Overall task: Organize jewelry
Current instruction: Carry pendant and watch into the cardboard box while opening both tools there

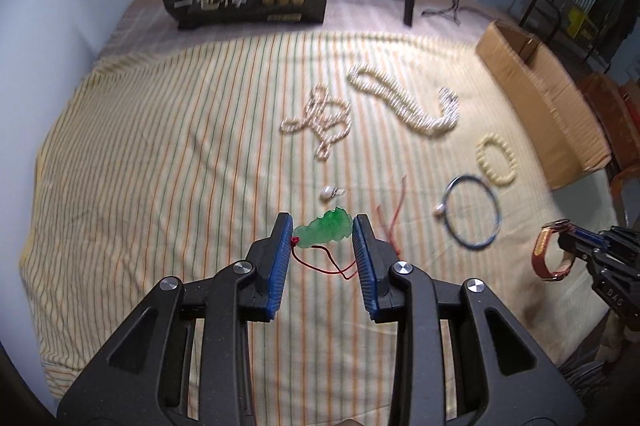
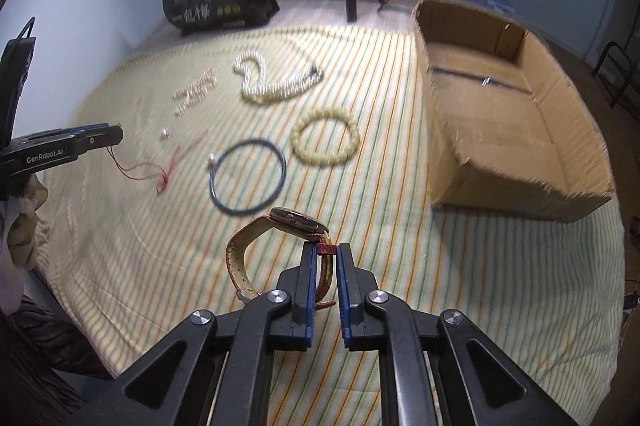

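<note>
necklaces (image 2: 276, 81) behind bracelet (image 2: 325, 139) | bangle (image 2: 248, 177) left of bracelet | box (image 2: 508, 113) right, all on sheet (image 2: 120, 246)

The striped yellow cotton sheet (image 2: 120, 258) looked soft, matt and slightly creased. The open brown cardboard box (image 2: 500, 169) was dull, with ragged, fuzzy cut edges. The translucent green jade-like pendant (image 1: 326, 232) shone glossy on thin red cord (image 1: 332, 268). The wristwatch (image 2: 298, 220) had a polished metal case and a coarse woven reddish strap. The pale beaded bracelet (image 2: 325, 141) looked smooth and waxy.
</note>
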Action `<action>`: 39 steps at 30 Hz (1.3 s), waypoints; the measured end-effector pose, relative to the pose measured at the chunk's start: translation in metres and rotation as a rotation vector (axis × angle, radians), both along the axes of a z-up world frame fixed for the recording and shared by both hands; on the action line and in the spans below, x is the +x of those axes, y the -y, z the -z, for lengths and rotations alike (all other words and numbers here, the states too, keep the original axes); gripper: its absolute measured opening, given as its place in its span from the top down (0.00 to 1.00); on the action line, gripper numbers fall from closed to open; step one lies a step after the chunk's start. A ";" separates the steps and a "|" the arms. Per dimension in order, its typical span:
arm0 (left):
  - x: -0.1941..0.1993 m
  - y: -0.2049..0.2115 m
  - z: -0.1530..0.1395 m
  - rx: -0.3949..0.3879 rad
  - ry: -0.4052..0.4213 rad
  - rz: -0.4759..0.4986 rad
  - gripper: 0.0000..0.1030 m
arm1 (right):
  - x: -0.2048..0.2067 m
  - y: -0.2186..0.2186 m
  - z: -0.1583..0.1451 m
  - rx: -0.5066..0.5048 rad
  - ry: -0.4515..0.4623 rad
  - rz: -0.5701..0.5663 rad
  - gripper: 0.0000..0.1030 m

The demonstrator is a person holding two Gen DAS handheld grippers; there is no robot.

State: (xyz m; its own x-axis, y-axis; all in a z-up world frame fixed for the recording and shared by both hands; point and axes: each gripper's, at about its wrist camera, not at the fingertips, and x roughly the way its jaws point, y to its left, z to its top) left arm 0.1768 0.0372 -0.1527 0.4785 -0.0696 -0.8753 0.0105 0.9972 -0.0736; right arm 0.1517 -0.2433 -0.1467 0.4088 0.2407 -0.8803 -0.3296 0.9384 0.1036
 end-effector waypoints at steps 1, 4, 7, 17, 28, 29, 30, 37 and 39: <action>0.000 0.001 -0.005 -0.003 0.013 -0.001 0.70 | 0.000 0.001 -0.004 0.003 0.012 0.002 0.93; 0.001 0.003 -0.022 -0.037 0.051 -0.004 0.70 | 0.004 0.004 -0.019 0.020 0.055 0.017 0.93; 0.008 0.011 -0.033 -0.056 0.087 0.005 0.70 | 0.008 0.009 -0.034 0.036 0.094 0.036 0.93; 0.010 0.045 -0.080 -0.110 0.195 0.073 0.70 | 0.029 0.049 -0.067 0.061 0.191 0.153 0.93; 0.024 0.106 -0.122 -0.171 0.265 0.185 0.70 | 0.055 0.104 -0.080 0.072 0.223 0.298 0.93; 0.027 0.111 -0.124 -0.175 0.268 0.193 0.70 | 0.058 0.108 -0.080 0.070 0.222 0.308 0.93; 0.030 0.115 -0.125 -0.178 0.269 0.199 0.70 | 0.059 0.111 -0.080 0.069 0.222 0.314 0.93; 0.060 0.160 -0.144 -0.194 0.294 0.267 0.70 | 0.069 0.136 -0.074 0.059 0.205 0.369 0.93; 0.067 0.172 -0.148 -0.195 0.300 0.280 0.70 | 0.072 0.142 -0.070 0.058 0.196 0.381 0.93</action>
State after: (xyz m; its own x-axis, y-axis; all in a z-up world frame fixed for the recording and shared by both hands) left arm 0.2433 -0.1349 -0.0043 0.6481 -0.3821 -0.6587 0.3276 0.9208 -0.2119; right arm 0.2232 -0.3854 -0.0764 0.6361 0.0871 -0.7667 0.0209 0.9913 0.1299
